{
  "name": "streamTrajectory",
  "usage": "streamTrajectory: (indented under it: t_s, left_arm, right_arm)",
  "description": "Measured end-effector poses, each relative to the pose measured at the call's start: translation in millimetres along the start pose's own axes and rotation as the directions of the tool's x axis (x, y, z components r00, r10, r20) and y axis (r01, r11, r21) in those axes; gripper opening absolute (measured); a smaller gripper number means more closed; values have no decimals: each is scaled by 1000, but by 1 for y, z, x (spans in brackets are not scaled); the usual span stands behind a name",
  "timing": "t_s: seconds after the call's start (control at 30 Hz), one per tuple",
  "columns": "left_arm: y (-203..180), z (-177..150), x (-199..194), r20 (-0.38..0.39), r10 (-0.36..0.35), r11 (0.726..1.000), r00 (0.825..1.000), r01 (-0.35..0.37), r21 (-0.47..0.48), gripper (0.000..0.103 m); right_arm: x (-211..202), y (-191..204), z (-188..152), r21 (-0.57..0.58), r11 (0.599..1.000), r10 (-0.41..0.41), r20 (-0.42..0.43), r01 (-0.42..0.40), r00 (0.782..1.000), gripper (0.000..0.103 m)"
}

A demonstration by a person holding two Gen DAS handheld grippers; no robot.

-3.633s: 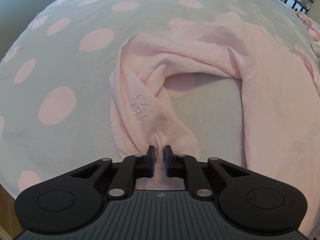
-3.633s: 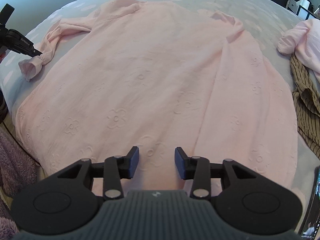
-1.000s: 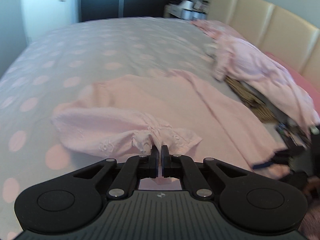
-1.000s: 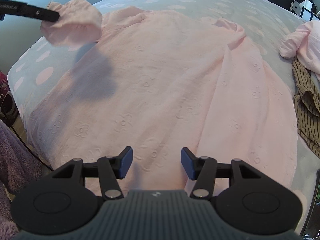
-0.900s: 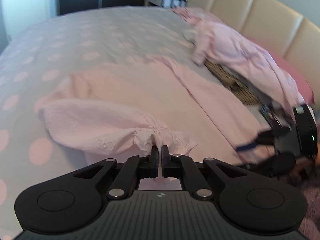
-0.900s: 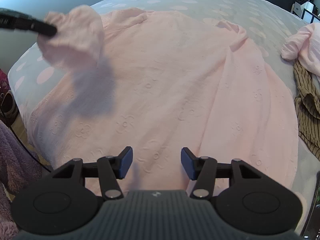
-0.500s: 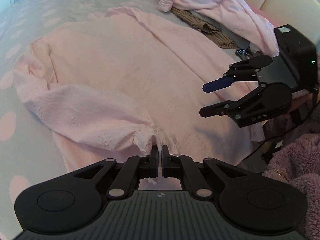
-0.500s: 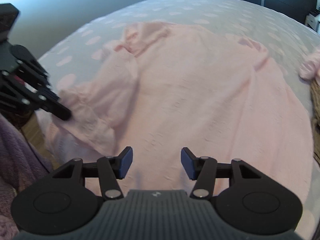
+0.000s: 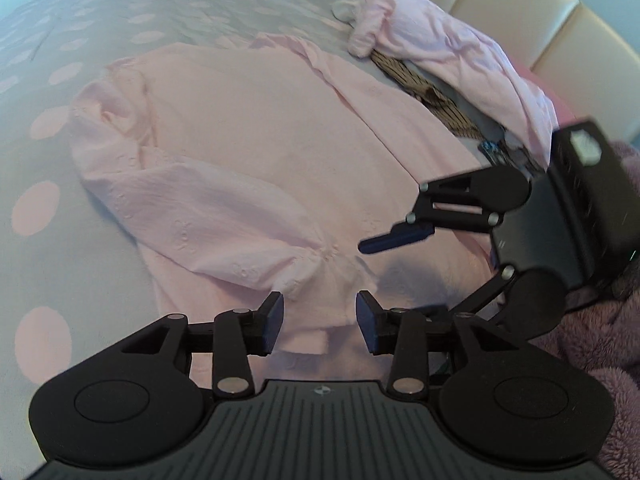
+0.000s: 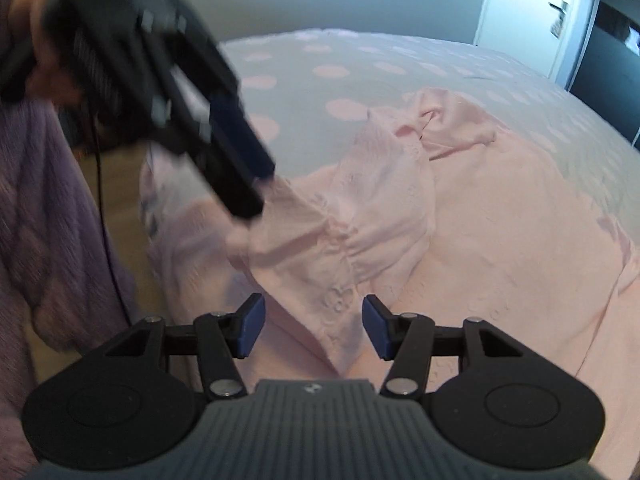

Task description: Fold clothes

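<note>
A grey bed [image 9: 120,20] dotted with pink fills the upper left of the left wrist view, bare and open toward its far edge. A pink top [image 9: 256,128] lies flat across the middle of the frame, its hem reaching the near bed edge at the bottom. Its sleeve [image 9: 224,216] is folded diagonally across the body, the gathered cuff [image 9: 328,264] ending at lower centre. At upper right, a heap of pink clothes [image 9: 448,52] over a brown striped garment [image 9: 424,96] crowds the padded headboard [image 9: 520,12]. The left tool [image 9: 318,316] sits at bottom centre, its jaws opening, with the cuff lying just ahead of them and neither pad pressing it. The right tool [image 9: 384,276] enters from the right edge, jaws spread and empty above the hem. A purple fleece sleeve [image 9: 600,320] fills the lower right corner.
</note>
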State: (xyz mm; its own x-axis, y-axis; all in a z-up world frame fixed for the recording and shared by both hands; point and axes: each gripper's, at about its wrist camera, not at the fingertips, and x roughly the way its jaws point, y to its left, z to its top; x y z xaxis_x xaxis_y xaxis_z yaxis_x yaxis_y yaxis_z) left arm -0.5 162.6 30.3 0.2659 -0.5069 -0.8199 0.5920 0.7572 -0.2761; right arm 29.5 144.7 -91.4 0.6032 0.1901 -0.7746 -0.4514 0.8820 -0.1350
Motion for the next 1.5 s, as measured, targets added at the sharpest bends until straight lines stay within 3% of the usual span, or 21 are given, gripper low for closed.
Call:
streamTrajectory:
  t_s: [0.07, 0.1, 0.17, 0.23, 0.43, 0.6, 0.7, 0.8, 0.93, 1.0, 1.13, 1.23, 1.33, 1.4, 1.5]
  left_arm:
    - [6, -1, -5, 21, 13, 1000, 1000, -13, -24, 40]
    - [10, -2, -7, 30, 20, 999, 999, -19, -35, 41]
    - [14, -2, -9, 35, 47, 998, 998, -45, -48, 41]
    - [18, -2, -7, 21, 96, 993, 995, -94, -70, 41]
    - [36, -6, -6, -7, 175, 975, 984, -175, -139, 41]
    - [35, -3, 1, -25, 196, 975, 980, -198, -102, 41]
    - [35, 0, 5, -29, 219, 971, 975, -220, -95, 41]
    - [40, 7, 9, -20, 225, 969, 974, -226, -101, 41]
    - [44, 19, 22, -41, 247, 967, 968, -249, -46, 41]
    - [46, 27, 31, -56, 262, 965, 963, -262, 6, 41]
    - [51, 45, 52, -64, 285, 956, 956, -279, 89, 41]
    - [58, 60, 68, -53, 291, 951, 955, -282, 125, 41]
    - [64, 73, 83, -35, 290, 950, 956, -283, 134, 41]
    - [69, 82, 94, -32, 279, 953, 960, -273, 130, 41]
    - [75, 88, 105, -32, 264, 958, 964, -258, 122, 41]
  right_arm:
    - [6, 0, -6, -17, 999, -45, -28, 45, 999, 45]
    - [8, -3, -7, -1, 999, -48, -38, 48, 998, 25]
    - [7, -11, -7, 48, 998, -42, -43, 44, 998, 10]
    - [0, -15, -3, 78, 996, -39, -30, 41, 999, 4]
    - [-57, -44, 17, 206, 975, -106, 80, 87, 991, 4]
    - [-109, -102, 33, 328, 917, -286, 144, 227, 947, 4]
    - [-128, -139, 24, 418, 849, -393, 88, 325, 915, 4]
    - [-132, -169, 2, 490, 780, -442, -10, 390, 897, 4]
    - [-123, -195, -34, 549, 701, -447, -159, 455, 880, 4]
    - [-113, -199, -51, 562, 680, -425, -221, 471, 878, 6]
    - [-105, -194, -60, 537, 688, -425, -247, 489, 871, 13]
    - [-106, -190, -53, 486, 697, -470, -247, 528, 848, 29]
    - [-109, -186, -41, 399, 708, -529, -247, 583, 812, 33]
    - [-108, -187, -37, 338, 724, -538, -267, 601, 799, 35]
    - [-106, -190, -45, 284, 754, -501, -333, 592, 799, 44]
